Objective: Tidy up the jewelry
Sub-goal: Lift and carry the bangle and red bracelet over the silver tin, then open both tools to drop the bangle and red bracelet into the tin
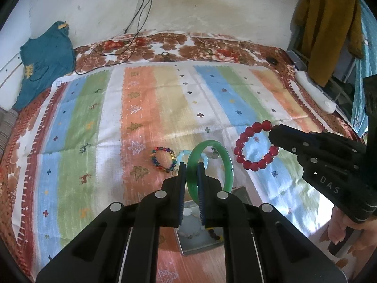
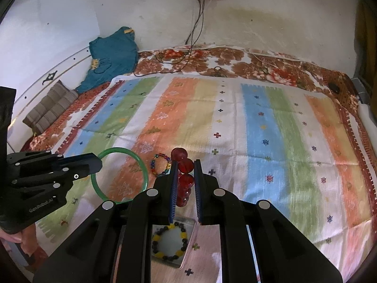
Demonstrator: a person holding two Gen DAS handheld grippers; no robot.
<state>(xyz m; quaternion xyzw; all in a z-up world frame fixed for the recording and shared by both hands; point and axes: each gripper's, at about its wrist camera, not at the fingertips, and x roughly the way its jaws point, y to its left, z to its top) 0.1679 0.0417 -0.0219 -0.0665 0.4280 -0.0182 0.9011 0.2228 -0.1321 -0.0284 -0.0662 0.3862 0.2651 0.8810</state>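
Left gripper pinches my green bangle; right gripper pinches the red bead bracelet, both above the bed's striped cloth. I'd lower each over the near tray before releasing, avoiding the yellow-black bracelet.

Left black two-finger claw pinched tight on green glassy ring; right black two-finger claw pinched tight on red bead loop, both tipped downward.

Bracelets on cloth — tray nearer (beneath tools).
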